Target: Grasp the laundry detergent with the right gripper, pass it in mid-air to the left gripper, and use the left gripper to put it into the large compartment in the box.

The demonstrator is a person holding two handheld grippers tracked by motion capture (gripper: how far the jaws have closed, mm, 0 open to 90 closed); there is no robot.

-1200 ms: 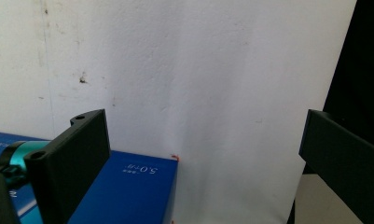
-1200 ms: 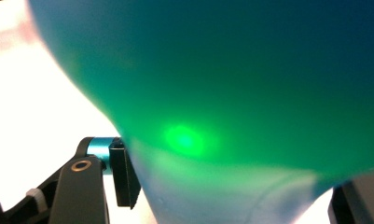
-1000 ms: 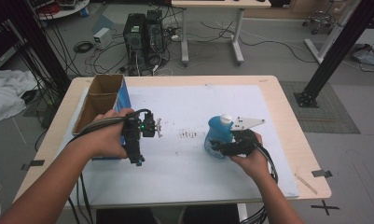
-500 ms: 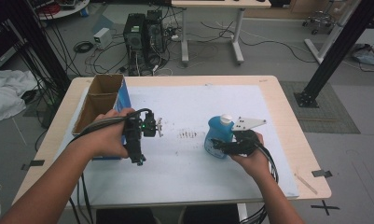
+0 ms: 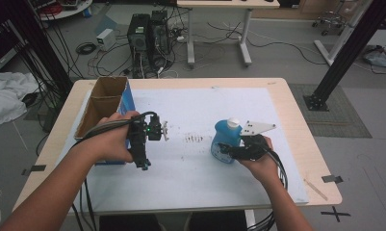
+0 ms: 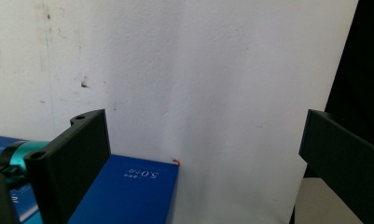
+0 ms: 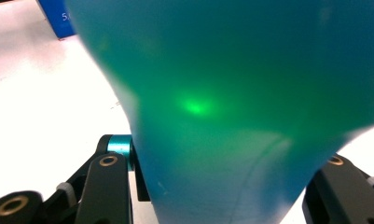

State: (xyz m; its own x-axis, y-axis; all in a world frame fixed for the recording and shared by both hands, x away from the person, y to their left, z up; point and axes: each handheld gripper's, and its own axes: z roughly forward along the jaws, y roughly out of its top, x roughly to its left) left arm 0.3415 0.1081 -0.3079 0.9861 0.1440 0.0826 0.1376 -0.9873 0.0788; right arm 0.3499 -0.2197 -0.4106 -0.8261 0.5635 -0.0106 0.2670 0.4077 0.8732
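A blue bottle [image 5: 223, 138] with a white cap stands right of centre on the white sheet [image 5: 205, 103]. My right gripper [image 5: 225, 149] reaches it from the right. Its jaws have just been closing with the bottle between them, and they now press on its lower body. In the right gripper view the bottle [image 7: 231, 93] looms close between the jaws of the right gripper [image 7: 222, 191]. My left gripper [image 5: 142, 147] is held beside a blue carton [image 5: 106, 103] with an open brown top. The left gripper [image 6: 201, 126] stands open over the sheet, next to the carton's corner [image 6: 128, 186].
Dark specks [image 5: 195, 138] mark the sheet between the two hands. A thin wooden stick [image 5: 315, 188] lies near the table's front right corner. Computer towers [image 5: 149, 31], cables and another table stand on the floor behind.
The right gripper's jaws have drawn in against the blue bottle. Both hands have kept their places.
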